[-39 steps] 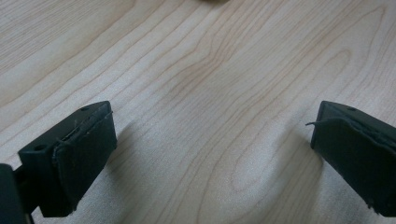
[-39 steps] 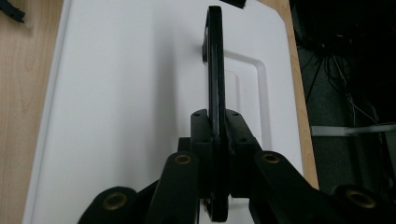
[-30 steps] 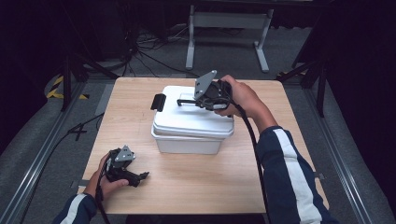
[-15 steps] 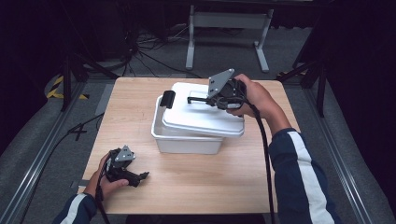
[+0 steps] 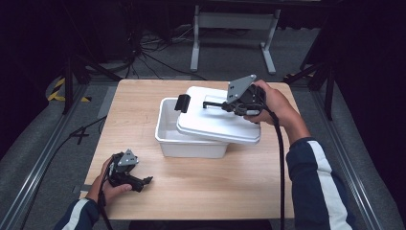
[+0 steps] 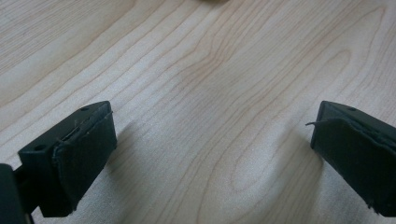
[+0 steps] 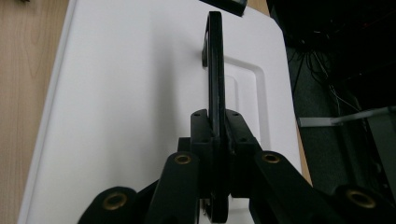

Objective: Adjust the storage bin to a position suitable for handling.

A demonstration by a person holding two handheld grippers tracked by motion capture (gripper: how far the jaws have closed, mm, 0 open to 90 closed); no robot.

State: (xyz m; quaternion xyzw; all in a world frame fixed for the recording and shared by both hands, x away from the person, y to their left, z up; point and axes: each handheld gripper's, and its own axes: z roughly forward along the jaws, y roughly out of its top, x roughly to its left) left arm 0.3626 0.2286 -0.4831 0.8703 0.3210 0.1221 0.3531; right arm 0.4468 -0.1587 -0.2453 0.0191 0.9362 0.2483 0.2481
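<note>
Dark room; wooden table (image 5: 191,201); grey carpet floor (image 5: 43,158); cables (image 5: 148,48) behind.

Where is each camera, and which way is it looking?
High view: above the person's side, looking forward and down at the table, both forearms, left gripper, right gripper.
Left gripper view: along its open jaws at bare wood.
Right gripper view: along jaws shut on the handle.
Shared: high and right gripper views show the white lid.
</note>
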